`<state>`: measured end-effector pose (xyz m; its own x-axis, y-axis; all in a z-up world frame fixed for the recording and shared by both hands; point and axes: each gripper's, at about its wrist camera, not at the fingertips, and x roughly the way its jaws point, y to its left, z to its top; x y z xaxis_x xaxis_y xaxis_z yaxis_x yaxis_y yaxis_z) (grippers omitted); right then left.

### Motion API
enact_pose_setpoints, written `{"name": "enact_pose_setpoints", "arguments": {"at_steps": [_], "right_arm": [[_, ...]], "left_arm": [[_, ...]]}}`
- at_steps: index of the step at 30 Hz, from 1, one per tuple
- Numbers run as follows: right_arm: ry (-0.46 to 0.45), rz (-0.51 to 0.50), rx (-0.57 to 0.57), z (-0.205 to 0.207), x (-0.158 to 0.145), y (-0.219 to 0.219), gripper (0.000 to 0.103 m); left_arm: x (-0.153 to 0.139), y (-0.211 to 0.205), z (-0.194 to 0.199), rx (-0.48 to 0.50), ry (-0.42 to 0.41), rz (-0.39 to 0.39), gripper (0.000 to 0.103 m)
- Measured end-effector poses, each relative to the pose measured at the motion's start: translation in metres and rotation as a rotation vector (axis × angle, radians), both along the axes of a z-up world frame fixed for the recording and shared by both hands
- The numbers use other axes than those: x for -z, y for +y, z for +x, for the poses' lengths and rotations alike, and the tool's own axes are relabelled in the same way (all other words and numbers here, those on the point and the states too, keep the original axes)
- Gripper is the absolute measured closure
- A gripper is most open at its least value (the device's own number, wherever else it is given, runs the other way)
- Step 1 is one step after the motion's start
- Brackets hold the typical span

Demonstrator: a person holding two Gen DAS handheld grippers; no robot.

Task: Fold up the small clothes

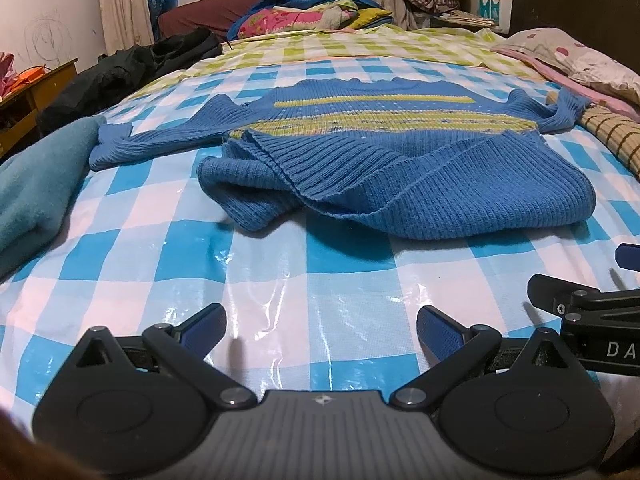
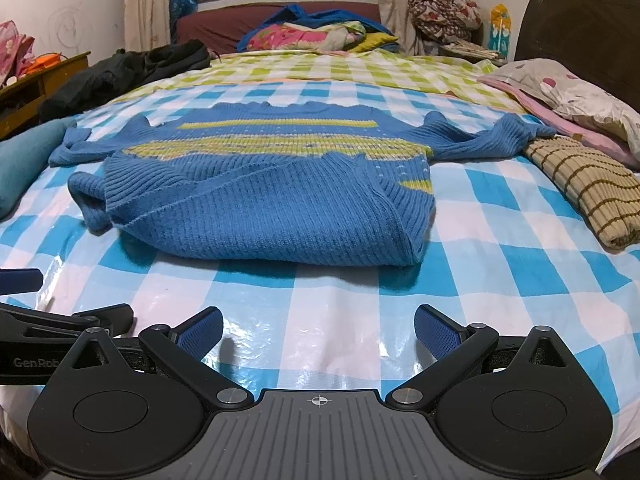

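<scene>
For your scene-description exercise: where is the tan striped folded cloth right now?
In the right wrist view, the tan striped cloth lies on the right of the checked bed cover, beside the blue sweater's right sleeve and below the pink pillow.

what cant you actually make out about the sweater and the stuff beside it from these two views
- blue sweater: the layer beneath its turned-up hem, both views, covered by the fold.
- teal cloth: full shape, left wrist view, cut by the frame edge.
- striped tan garment: its type, right wrist view, folded.
</scene>
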<state>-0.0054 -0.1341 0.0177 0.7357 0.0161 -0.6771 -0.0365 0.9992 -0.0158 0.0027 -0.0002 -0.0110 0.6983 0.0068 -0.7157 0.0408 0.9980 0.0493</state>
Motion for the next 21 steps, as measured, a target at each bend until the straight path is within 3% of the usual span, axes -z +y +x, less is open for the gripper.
{"name": "enact_pose_setpoints", "arguments": {"at_steps": [21], "right_arm": [[-0.008, -0.02, -0.005, 0.0009, -0.0065, 0.0038, 0.002]], "left_arm": [[-0.0034, -0.0018, 0.0007, -0.007, -0.016, 0.018, 0.0]]}}
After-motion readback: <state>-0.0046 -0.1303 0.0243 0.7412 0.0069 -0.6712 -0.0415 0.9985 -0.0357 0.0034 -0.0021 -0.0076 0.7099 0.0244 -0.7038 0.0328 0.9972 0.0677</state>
